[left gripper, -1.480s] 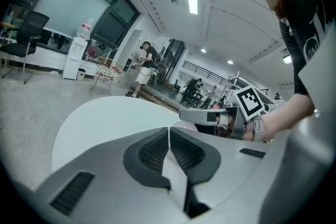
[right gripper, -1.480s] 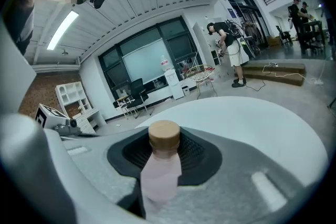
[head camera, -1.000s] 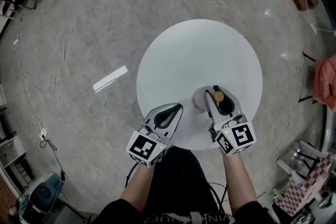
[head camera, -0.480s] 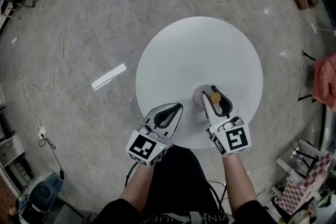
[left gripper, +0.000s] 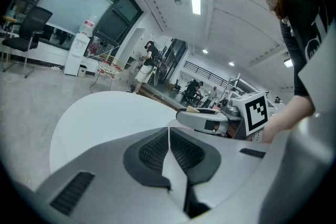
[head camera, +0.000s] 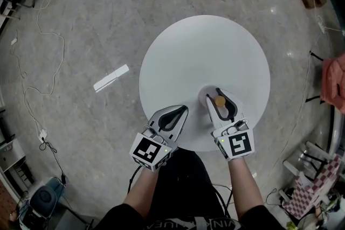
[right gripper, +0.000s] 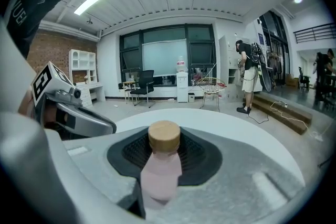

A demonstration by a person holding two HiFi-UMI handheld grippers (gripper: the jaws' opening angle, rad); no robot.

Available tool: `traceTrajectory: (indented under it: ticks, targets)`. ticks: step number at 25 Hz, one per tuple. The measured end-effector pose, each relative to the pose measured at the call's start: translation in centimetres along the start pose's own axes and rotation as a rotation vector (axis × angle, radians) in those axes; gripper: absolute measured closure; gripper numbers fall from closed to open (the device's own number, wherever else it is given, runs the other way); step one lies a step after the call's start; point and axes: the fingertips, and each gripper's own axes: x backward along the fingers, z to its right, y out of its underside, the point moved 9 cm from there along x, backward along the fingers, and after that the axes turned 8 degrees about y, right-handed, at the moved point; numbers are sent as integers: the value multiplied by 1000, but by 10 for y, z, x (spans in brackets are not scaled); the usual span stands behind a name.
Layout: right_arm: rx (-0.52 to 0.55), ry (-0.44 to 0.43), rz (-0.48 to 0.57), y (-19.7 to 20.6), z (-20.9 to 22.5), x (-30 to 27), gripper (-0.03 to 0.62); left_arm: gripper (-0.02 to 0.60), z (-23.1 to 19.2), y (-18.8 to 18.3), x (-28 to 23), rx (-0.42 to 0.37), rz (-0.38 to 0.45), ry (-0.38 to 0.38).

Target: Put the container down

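My right gripper (head camera: 220,95) has its fingers clamped on the pink container (right gripper: 161,165), held upright at lower centre-right of the head view, over the white tabletop (head camera: 205,51). My left gripper (head camera: 180,110), just left of it, has its fingers pressed together on nothing.

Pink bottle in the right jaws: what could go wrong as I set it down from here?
1. No view shows whether the pink bottle has its base on the round white table. If the right gripper opens too early, the bottle could drop and topple.
2. The bottle is tall and narrow and sits in the table's near half, so if it tips it could roll off the edge.
3. The shut left gripper sits close beside it and could knock it.
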Motion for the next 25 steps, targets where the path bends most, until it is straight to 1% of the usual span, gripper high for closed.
traceTrajectory:
  ticks: [4,8,18,22,25]
  targets:
    - [29,4,-1,2,-2,1,467,566,-1,2,0,3,-12,-22]
    - [41,4,2,2,-2,1,467,566,0,4,1,4,5,-10]
    - [34,25,7,2,-4,0,467,566,-3,6,5,13,6,-14]
    - [17,10,5,2,-4,-2,465,566,-1,7,5,14,3,-5]
    - [25,-2,12,3,-6,-1,453,566,1,12,5,15,3,-2]
